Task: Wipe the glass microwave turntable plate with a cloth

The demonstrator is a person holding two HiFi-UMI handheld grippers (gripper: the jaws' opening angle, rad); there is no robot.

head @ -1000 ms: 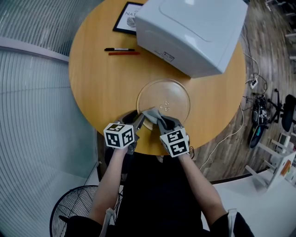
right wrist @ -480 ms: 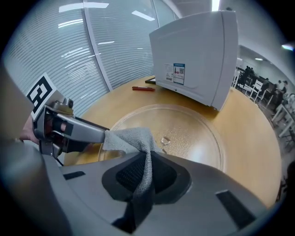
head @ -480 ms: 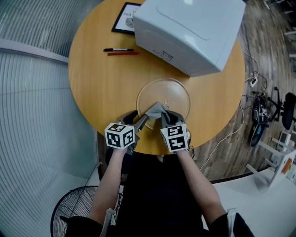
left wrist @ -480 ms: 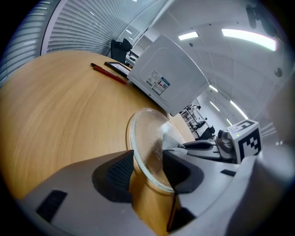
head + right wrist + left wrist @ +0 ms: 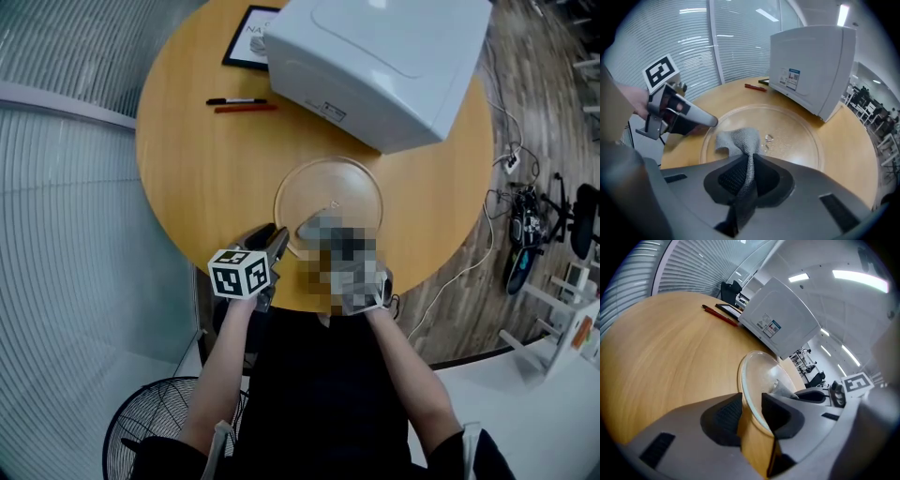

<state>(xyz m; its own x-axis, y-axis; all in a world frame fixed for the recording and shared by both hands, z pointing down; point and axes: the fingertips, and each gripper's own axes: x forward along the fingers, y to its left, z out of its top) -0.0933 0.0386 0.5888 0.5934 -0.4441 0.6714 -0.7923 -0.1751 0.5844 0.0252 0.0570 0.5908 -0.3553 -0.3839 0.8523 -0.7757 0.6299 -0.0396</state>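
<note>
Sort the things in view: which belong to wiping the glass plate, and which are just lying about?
Belong to the job: glass turntable plate; grey cloth.

Just lying about: white microwave; black pen; red pen; framed card; floor fan.

A white microwave oven [image 5: 384, 66] stands at the far side of a round wooden table [image 5: 202, 183], with a black-framed card [image 5: 244, 42] lying flat at its left corner. A black marker [image 5: 236, 100] and a red pen [image 5: 246, 109] lie side by side on the table's left part, apart from the oven. A wire-grilled fan [image 5: 145, 436] stands on the floor [image 5: 103, 370] below.
</note>
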